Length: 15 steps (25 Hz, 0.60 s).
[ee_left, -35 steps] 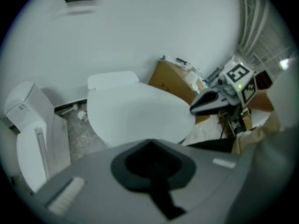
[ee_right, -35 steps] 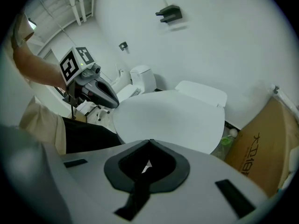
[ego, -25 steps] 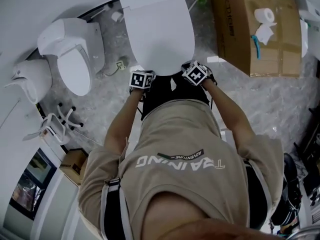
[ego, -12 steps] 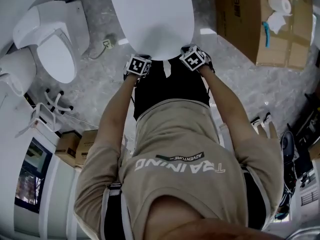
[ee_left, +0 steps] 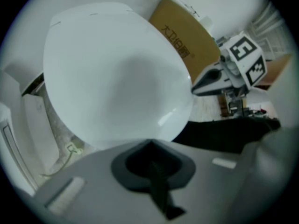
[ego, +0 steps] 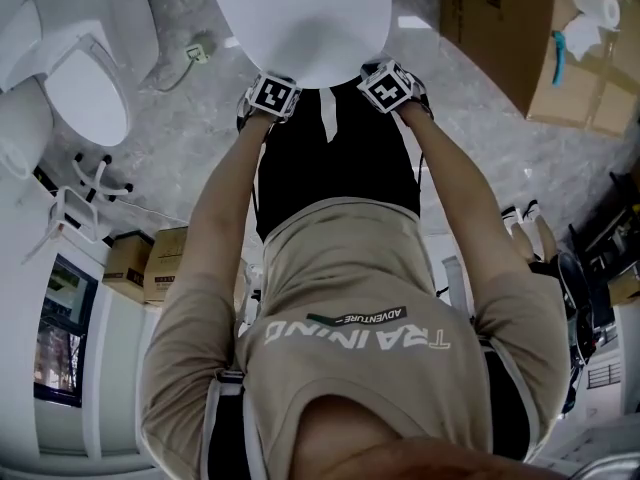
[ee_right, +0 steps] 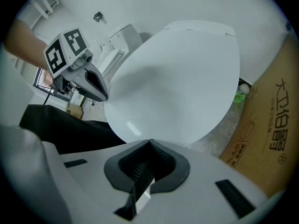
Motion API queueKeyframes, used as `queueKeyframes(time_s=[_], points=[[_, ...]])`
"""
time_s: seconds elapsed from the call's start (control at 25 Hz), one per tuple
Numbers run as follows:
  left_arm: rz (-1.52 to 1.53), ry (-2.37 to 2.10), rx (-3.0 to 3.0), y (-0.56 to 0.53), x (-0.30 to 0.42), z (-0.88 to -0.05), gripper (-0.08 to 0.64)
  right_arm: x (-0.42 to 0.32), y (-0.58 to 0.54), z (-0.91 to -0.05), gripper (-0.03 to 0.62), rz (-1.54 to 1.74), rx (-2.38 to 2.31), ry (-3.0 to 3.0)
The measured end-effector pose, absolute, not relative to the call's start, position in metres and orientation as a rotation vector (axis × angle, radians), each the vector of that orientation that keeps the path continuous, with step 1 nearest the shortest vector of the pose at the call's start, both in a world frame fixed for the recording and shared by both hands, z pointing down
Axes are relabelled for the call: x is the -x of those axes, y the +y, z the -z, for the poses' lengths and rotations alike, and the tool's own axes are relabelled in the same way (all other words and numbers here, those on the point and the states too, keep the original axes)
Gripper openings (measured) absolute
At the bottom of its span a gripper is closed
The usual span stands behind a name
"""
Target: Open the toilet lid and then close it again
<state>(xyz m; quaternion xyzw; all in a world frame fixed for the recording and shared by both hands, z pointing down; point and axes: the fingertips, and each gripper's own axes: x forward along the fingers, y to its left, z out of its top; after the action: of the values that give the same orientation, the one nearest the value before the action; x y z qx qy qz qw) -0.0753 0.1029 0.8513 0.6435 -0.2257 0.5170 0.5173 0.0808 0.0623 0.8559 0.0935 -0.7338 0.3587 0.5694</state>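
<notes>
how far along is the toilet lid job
Done: nothing visibly; the toilet lid looks down, or nearly. In hand: left gripper and right gripper, jaws together, sit at its front rim. To do: raise it, then lower it.

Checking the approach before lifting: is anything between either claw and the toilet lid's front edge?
Nothing visible does. The left claw and right claw, both shut, sit close at the front rim of the toilet lid.

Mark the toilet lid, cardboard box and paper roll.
toilet lid (ee_left: pixel 117 73), left gripper view, middle of its outer face.
cardboard box (ee_right: pixel 266 134), right gripper view, printed side.
paper roll (ego: pixel 597 3), head view, roll's side, atop the box.
</notes>
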Motion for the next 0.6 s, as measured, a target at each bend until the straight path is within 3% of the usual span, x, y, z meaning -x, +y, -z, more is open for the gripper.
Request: queueKeyframes(time_s=[0.6], points=[[-1.288,-0.583,-1.544,0.107,0.082,-0.899,0.003,-0.076,0.060,-0.902,0.014,-0.854,-0.231,-1.683]])
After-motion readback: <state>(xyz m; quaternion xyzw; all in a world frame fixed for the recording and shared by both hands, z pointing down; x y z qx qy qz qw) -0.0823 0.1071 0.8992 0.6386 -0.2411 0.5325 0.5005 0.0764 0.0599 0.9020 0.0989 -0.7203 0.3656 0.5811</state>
